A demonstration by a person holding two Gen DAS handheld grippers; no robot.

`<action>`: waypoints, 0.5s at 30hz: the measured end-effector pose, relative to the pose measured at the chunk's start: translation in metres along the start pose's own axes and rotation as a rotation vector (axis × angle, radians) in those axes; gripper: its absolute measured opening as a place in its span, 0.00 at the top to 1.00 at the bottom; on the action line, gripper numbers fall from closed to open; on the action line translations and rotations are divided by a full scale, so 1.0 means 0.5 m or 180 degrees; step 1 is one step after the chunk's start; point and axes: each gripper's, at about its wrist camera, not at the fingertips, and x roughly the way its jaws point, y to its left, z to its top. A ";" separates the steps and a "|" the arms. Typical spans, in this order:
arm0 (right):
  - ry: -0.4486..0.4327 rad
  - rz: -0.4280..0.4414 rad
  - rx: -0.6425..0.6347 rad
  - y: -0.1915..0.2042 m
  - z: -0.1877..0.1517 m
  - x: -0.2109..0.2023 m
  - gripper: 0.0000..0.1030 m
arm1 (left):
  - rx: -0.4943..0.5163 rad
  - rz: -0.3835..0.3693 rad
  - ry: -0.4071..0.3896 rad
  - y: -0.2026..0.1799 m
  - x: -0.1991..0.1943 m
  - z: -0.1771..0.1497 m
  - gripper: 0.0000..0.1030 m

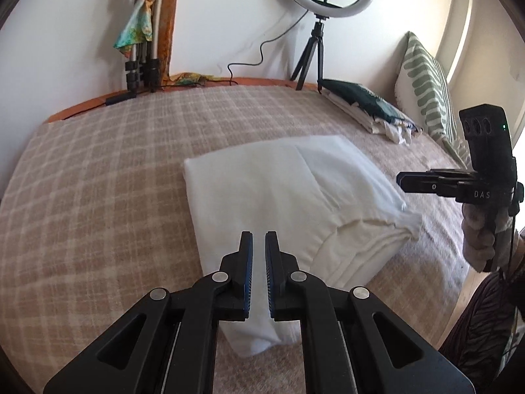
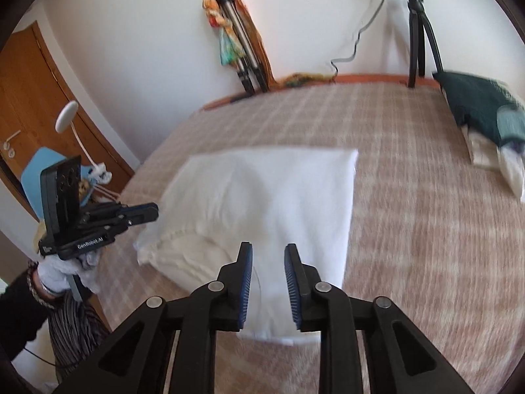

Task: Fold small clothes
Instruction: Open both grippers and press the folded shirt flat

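A white garment [image 1: 279,203] lies folded into a rough rectangle on the checked bedspread [image 1: 108,177]; it also shows in the right wrist view [image 2: 262,203]. My left gripper [image 1: 259,239] hovers above its near edge, jaws a narrow gap apart, holding nothing. My right gripper [image 2: 268,251] hovers above the garment's near edge, jaws open and empty. The right gripper also shows at the right of the left wrist view [image 1: 402,180], beside the garment's frilled corner. The left gripper shows at the left of the right wrist view [image 2: 154,211].
A stack of folded clothes [image 1: 370,108] with a dark green one on top sits at the back right. A striped pillow [image 1: 426,88] leans behind it. A ring light on a tripod [image 1: 315,49] and folded stands [image 1: 144,65] are by the wall.
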 end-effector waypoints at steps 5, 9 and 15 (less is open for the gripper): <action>-0.0120 0.0106 0.0130 0.003 0.075 0.042 0.77 | -0.0131 -0.0041 -0.0084 -0.004 0.041 0.066 0.94; -0.0055 0.0118 0.0224 0.008 0.110 0.099 0.77 | -0.0221 -0.0044 -0.0050 -0.016 0.091 0.093 0.94; 0.0085 -0.0014 0.0285 0.009 0.129 0.170 0.77 | -0.0293 -0.0003 0.0021 -0.013 0.141 0.095 0.94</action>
